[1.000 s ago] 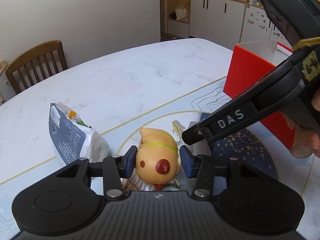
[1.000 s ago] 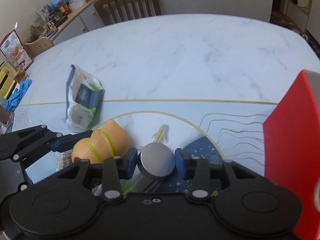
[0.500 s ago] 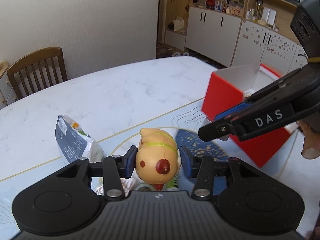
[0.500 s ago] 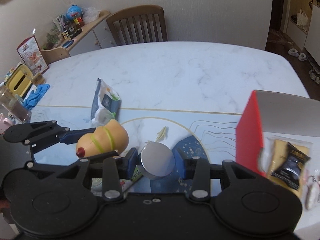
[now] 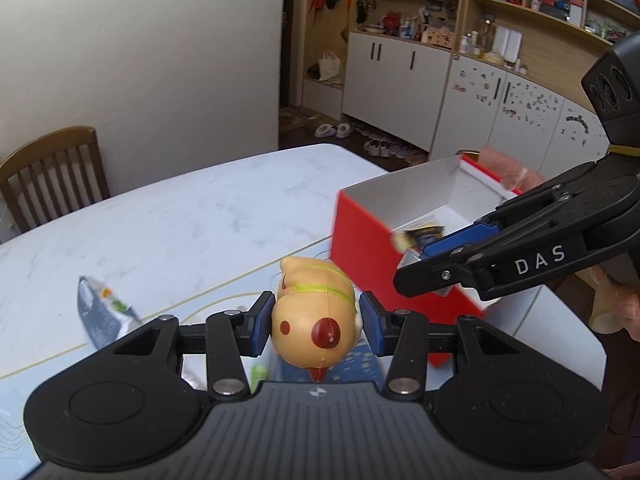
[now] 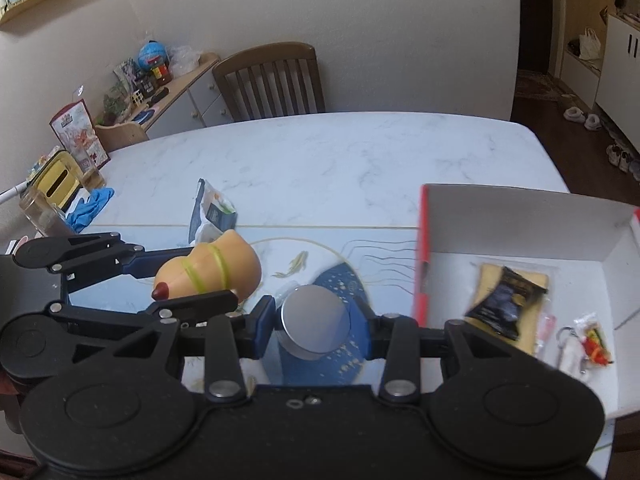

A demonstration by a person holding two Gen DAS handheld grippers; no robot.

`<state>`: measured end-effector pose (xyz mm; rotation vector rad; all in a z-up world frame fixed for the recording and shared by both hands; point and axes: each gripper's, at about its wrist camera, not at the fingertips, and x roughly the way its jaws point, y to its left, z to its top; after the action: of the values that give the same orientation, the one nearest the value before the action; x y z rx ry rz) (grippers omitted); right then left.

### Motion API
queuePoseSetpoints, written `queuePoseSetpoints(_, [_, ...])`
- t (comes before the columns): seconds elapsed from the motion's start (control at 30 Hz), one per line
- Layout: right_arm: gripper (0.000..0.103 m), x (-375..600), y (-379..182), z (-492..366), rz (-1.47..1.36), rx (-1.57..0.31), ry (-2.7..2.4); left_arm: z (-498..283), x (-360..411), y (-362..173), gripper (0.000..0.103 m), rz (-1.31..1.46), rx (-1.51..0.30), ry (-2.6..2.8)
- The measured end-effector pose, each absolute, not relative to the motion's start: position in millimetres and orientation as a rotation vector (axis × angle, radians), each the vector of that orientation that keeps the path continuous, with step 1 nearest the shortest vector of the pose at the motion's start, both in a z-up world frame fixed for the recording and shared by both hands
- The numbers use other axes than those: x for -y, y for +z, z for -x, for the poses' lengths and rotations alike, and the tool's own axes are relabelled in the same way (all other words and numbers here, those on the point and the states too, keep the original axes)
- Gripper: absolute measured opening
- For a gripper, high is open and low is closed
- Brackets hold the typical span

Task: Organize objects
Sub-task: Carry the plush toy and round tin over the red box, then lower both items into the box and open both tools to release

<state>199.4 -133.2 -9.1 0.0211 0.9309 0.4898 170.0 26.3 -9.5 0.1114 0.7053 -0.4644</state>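
Both loads are airborne above the table (image 6: 360, 152): left gripper (image 5: 316, 320) clamps the duck toy (image 5: 316, 312), right gripper (image 6: 316, 320) pinches a silver-capped jar (image 6: 314, 320). Carry step; next, hover over the red box (image 6: 520, 216) and release inside.

- Even, soft indoor light in both views; no harsh glare.
- Dark doorway (image 6: 536, 32) is the dimmest patch.
- Marble table (image 6: 320, 152) reads bright, slightly washed out.
- Fisheye bending strong at edges: wall lines and cupboards (image 5: 400, 80) curve.
- Motion blur on snack bag (image 5: 104, 312) and red box (image 5: 360, 240) edge; packets in box (image 6: 508, 300) smeared too.
- Near gripper bodies sharp, matte black with faint sheen.
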Motion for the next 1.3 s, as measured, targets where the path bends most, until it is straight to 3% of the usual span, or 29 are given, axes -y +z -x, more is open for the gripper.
queuePoseSetpoints(0.73, [0.04, 288, -22, -198, -0.072, -0.919, 0.371, -173, 126, -17, 0.045, -0.198, -0.741, -0.565])
queuePoseSetpoints(1.3, [0.04, 341, -48, -261, -0.077, -0.947, 0.32, -228, 215, -46, 0.045, -0.214, -0.881, -0.585])
